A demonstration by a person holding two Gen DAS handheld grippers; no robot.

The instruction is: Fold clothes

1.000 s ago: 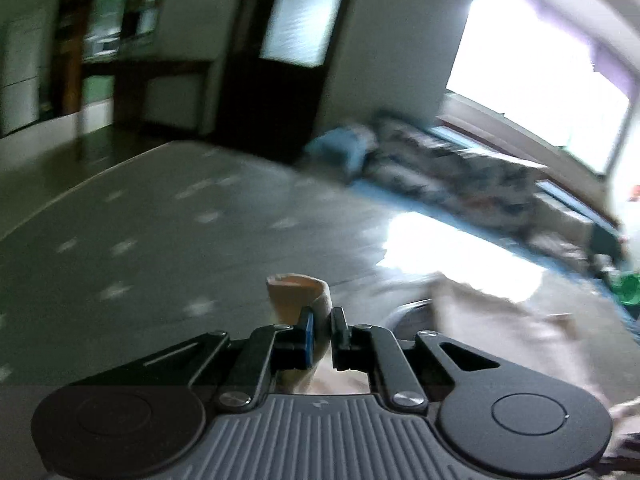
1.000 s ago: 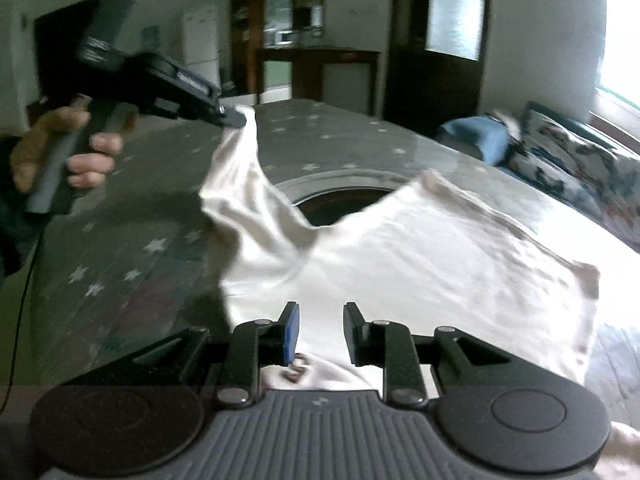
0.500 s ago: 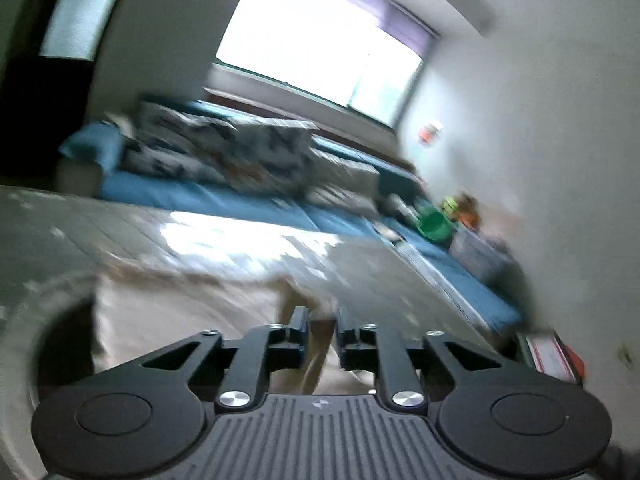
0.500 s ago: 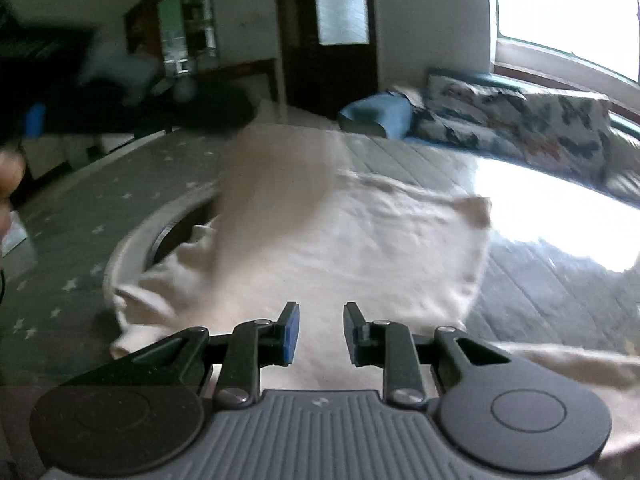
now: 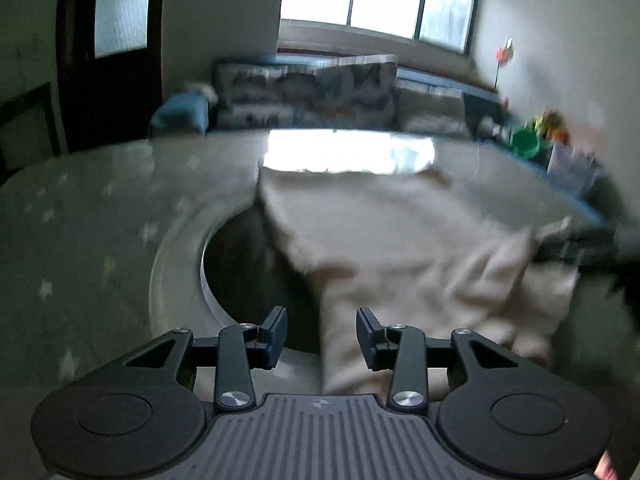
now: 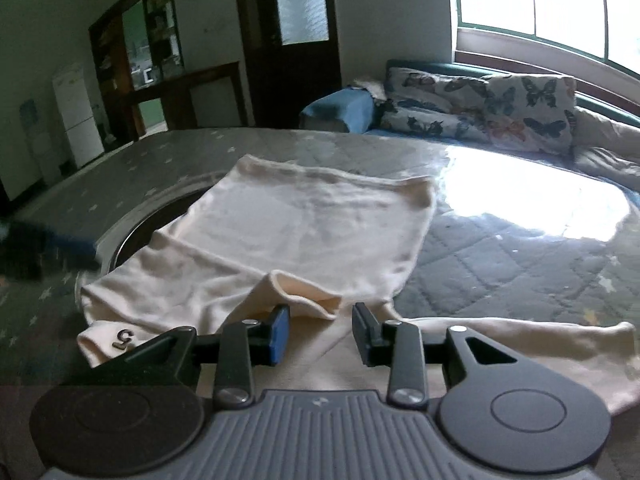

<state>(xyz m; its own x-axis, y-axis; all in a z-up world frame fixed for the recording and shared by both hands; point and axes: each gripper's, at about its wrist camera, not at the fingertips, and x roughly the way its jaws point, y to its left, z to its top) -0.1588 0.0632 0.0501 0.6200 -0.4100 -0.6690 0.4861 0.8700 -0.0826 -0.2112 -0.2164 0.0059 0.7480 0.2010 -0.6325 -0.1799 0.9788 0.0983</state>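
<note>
A: Where's the cream garment (image 6: 304, 224)?
B: Flat on the star-print tabletop (image 6: 500, 256), partly over its round recess (image 5: 244, 268).
A: Grippers?
B: Left gripper (image 5: 321, 334) and right gripper (image 6: 320, 330) have just been opening, both spread, pinching nothing.

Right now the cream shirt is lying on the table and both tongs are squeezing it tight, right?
Not quite. The cream shirt does lie on the table, but both wrist views show the left tongs and right tongs open, having just let go.
</note>
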